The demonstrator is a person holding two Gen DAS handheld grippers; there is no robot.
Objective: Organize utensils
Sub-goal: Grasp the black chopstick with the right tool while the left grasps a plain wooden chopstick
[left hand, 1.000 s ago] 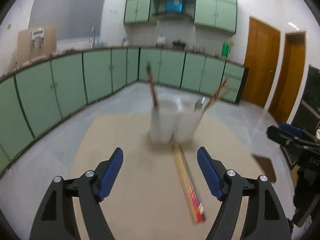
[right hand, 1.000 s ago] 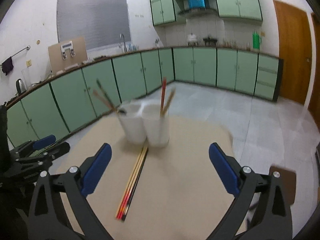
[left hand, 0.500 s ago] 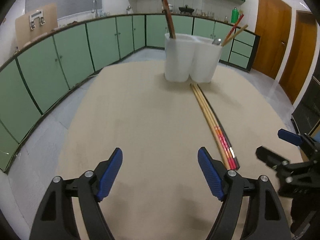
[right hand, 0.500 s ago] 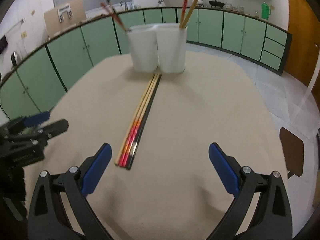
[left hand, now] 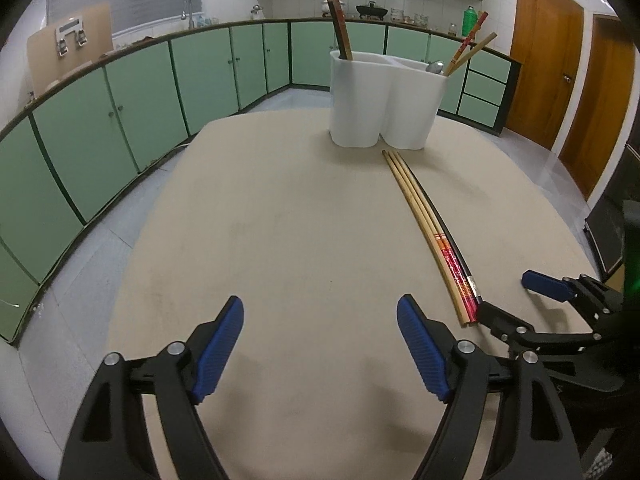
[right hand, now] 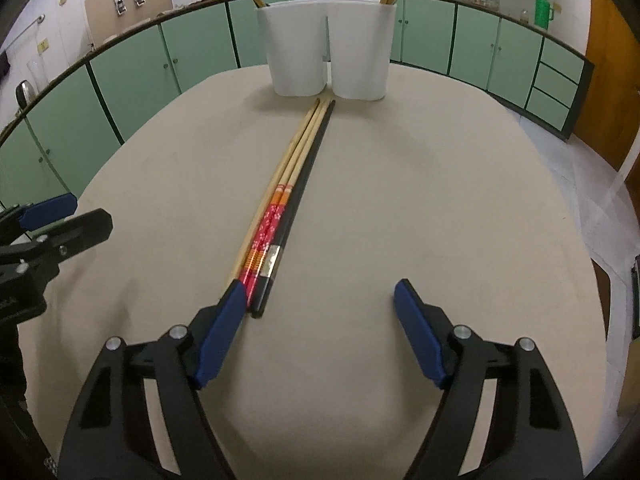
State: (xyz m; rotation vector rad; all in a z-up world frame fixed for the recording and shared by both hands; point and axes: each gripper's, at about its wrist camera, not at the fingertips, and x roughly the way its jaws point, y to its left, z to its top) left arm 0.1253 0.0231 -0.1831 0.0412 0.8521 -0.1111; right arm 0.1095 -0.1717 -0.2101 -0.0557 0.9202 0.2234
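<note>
Four chopsticks (right hand: 280, 204) lie side by side on the table (right hand: 440, 184), tips near the white holder (right hand: 328, 48); the right gripper (right hand: 318, 308), jaws apart but just been closing, could catch several together; the left gripper (left hand: 320, 332) is open, empty.

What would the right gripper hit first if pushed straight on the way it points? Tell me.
Most likely bare table. The right gripper points steeply down, its open jaws have just been closing, and the chopsticks lie by its left finger, off its centre line. Depth is uncertain.
</note>
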